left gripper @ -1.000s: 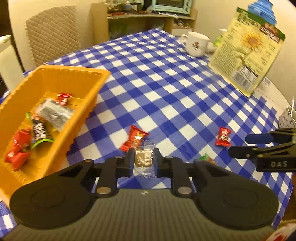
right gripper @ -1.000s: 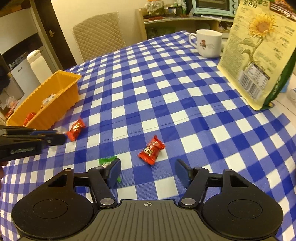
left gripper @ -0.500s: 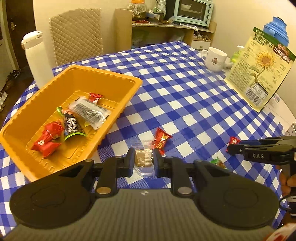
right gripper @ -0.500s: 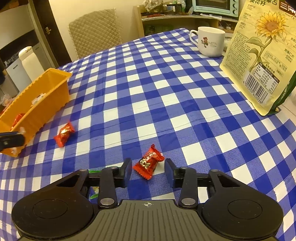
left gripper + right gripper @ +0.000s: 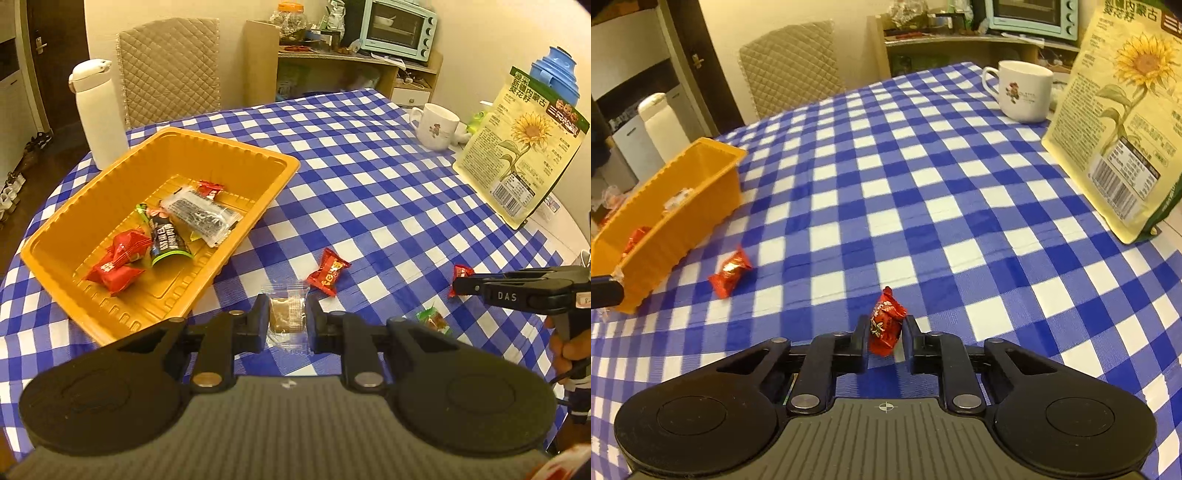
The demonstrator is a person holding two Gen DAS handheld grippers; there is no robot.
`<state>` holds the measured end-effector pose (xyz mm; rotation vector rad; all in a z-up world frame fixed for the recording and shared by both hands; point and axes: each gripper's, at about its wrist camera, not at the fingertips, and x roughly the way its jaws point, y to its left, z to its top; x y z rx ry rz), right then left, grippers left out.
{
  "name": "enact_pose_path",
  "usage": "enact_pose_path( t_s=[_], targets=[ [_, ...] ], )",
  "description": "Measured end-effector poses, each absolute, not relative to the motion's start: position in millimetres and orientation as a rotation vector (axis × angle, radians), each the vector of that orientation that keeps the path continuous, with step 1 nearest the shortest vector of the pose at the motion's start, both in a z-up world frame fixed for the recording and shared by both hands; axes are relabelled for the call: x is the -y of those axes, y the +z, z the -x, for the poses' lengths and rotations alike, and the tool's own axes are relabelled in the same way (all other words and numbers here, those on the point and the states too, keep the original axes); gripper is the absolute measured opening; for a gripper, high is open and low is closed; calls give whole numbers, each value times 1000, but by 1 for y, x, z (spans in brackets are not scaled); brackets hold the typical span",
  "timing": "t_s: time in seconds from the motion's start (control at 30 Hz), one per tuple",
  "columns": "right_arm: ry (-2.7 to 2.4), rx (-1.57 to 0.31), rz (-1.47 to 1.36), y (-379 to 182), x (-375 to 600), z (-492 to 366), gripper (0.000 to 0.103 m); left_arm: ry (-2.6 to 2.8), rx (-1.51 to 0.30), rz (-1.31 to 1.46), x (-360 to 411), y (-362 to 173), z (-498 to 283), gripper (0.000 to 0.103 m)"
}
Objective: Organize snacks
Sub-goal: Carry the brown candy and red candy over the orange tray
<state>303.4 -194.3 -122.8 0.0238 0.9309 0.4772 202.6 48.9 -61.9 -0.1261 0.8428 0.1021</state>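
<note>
While the left gripper [image 5: 287, 320] pinches a clear-wrapped brown snack [image 5: 286, 314] just above the bench [image 5: 369, 192] beside the orange tray [image 5: 236, 243], the right gripper [image 5: 885, 339] is clamped on a red candy [image 5: 885, 325] further over, away from the tray.

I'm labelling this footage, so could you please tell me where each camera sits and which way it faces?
Left wrist: on the left gripper, looking down over its jaws, shut on a clear-wrapped brown snack, toward the orange tray; the right gripper and hand show.
Right wrist: on the right gripper, facing low across the checked tablecloth, jaws closed on a red candy.
Shared: tray, white mug, sunflower seed bag.
</note>
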Motion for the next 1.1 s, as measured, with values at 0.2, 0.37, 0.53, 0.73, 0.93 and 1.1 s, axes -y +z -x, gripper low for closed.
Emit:
enact_pose_path(
  t_s=[0.2,0.37,0.53,0.73,0.93,1.1],
  targets=[
    [558,-894,-32,-100,183,-293,18,128,-830,138,-56,-54,-195,18],
    [665,-861,-41,-75,163,-285,18,162,-815,167,-67,-44,-187,18],
    [800,-826,-17,-53,133,-277,18,190,-801,206,-81,-34,-180,18],
    [939,-802,17,-42,89,-276,18,245,-766,219,-100,-24,-175,18],
    [1032,-778,43,-37,47,-278,18,295,-755,228,-117,-23,-178,19],
    [1071,-765,72,-39,15,-287,18,318,-766,263,-132,-28,-185,18]
  ],
)
